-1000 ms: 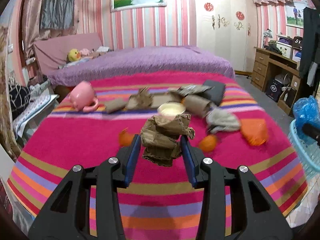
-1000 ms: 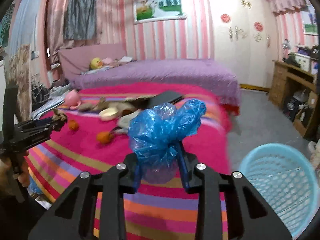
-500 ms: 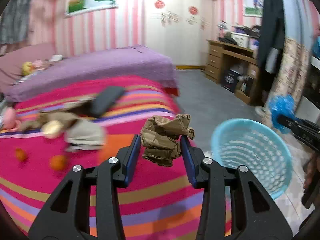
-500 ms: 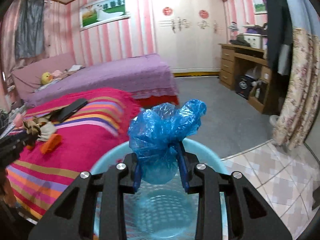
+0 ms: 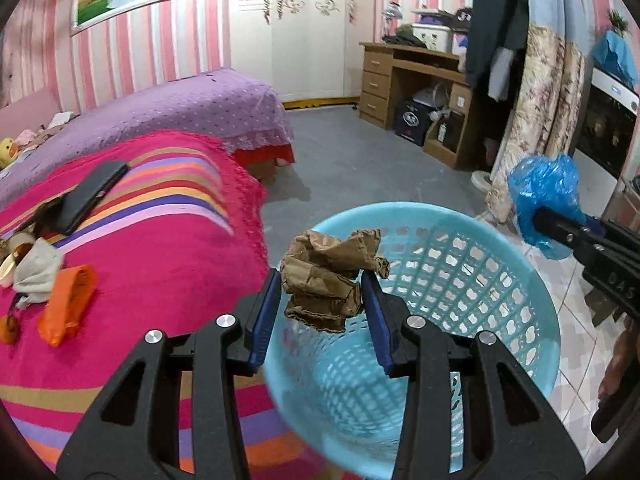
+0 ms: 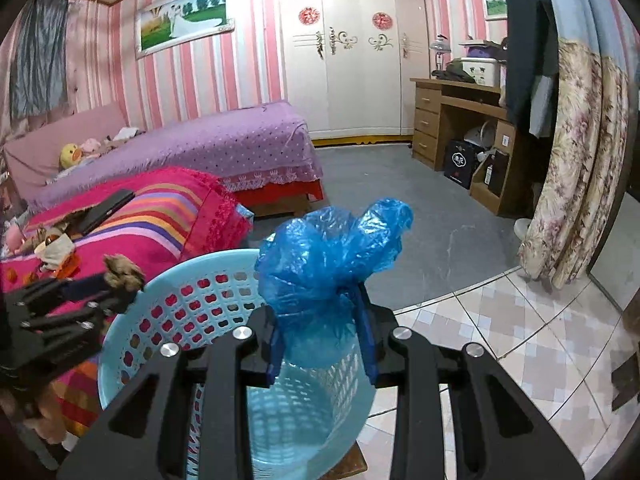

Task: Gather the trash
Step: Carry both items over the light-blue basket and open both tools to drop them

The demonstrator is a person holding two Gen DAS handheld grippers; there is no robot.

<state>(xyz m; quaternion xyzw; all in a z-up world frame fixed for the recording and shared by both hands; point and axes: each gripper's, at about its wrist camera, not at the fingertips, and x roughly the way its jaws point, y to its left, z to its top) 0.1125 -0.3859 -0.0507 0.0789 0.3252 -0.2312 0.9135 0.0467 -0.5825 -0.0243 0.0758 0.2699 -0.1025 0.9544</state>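
Note:
My left gripper (image 5: pixel 320 292) is shut on a crumpled brown paper wad (image 5: pixel 328 276) and holds it over the near rim of the light blue mesh basket (image 5: pixel 460 272). My right gripper (image 6: pixel 324 320) is shut on a bunched blue plastic bag (image 6: pixel 328 248) above the same basket (image 6: pixel 180 304). The right gripper with the bag (image 5: pixel 544 200) shows at the basket's far right in the left wrist view. The left gripper with the paper (image 6: pixel 120 276) shows at the basket's left rim in the right wrist view.
The striped pink bedspread (image 5: pixel 140 248) left of the basket holds an orange wrapper (image 5: pixel 68 300), a grey cloth (image 5: pixel 38 268) and a black case (image 5: pixel 92 196). A wooden desk (image 5: pixel 416 80), floral curtain (image 5: pixel 548 112) and tiled floor (image 6: pixel 500 320) lie to the right.
Both grippers swung right from the bed to the basket. The paper wad now hangs over the basket rim, and the blue bag stays above the basket.

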